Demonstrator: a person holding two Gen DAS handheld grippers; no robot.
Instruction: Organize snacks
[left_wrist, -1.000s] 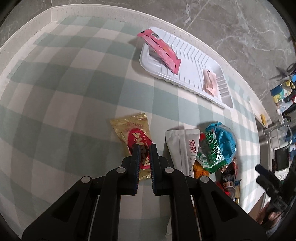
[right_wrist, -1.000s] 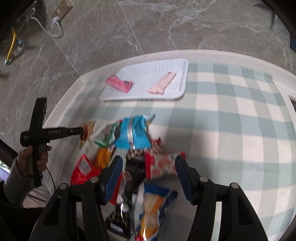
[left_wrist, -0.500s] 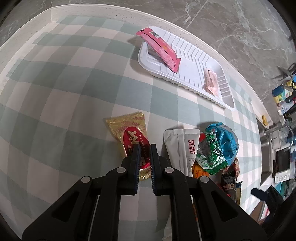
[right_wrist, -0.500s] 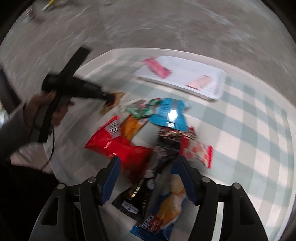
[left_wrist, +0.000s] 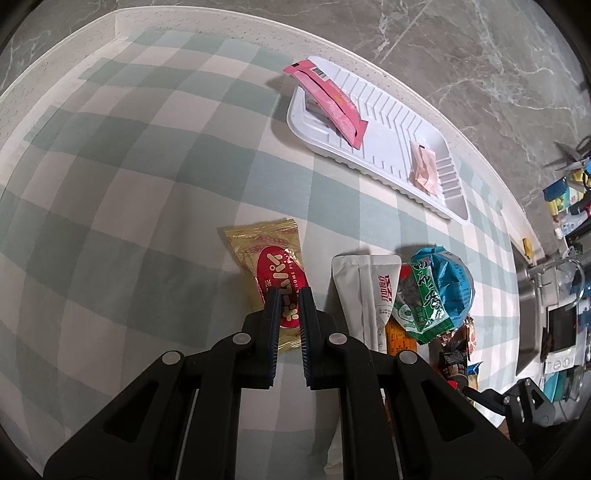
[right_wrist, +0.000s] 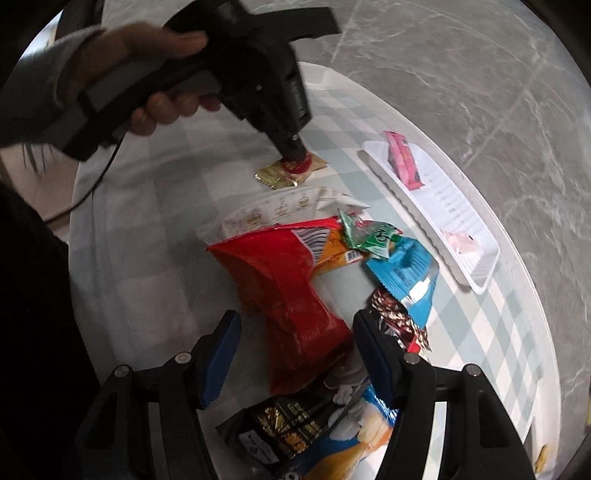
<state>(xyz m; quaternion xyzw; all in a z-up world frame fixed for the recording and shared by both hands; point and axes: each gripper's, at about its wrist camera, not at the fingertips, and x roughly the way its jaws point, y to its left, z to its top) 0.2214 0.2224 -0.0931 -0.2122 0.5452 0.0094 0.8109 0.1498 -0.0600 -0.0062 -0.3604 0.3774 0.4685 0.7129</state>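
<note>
On the checked table (left_wrist: 110, 166), the left tool (left_wrist: 289, 295) stands over the near end of the gold packet (left_wrist: 267, 254), its two fingers drawn almost together with only a narrow slit between them; whether they actually pinch the wrapper or merely hover over it cannot be told from the left wrist view, though the right wrist view shows the tool's tip down on the packet's red oval. The gold packet lies alone on open cloth, well short of the table's far edge, its long axis running away from the left tool and leaning slightly left, so the fingers straddle its near end across its width. To its right lies a white pouch (left_wrist: 373, 291), just beside it, and then the heap of bags: a green one (left_wrist: 424, 295) over a blue one (left_wrist: 456, 280). Beyond and to the right, near the far edge of the table, sits the white tray (left_wrist: 388, 147), already holding a pink bar (left_wrist: 328, 103) and a pale pink sachet (left_wrist: 424, 168). The right tool (right_wrist: 295, 347) hangs spread wide over a red bag (right_wrist: 284, 295) in the heap, gripping nothing. The left hand is plainly nearer the gold packet, and a carry would likely go forward and right to the tray.
</note>
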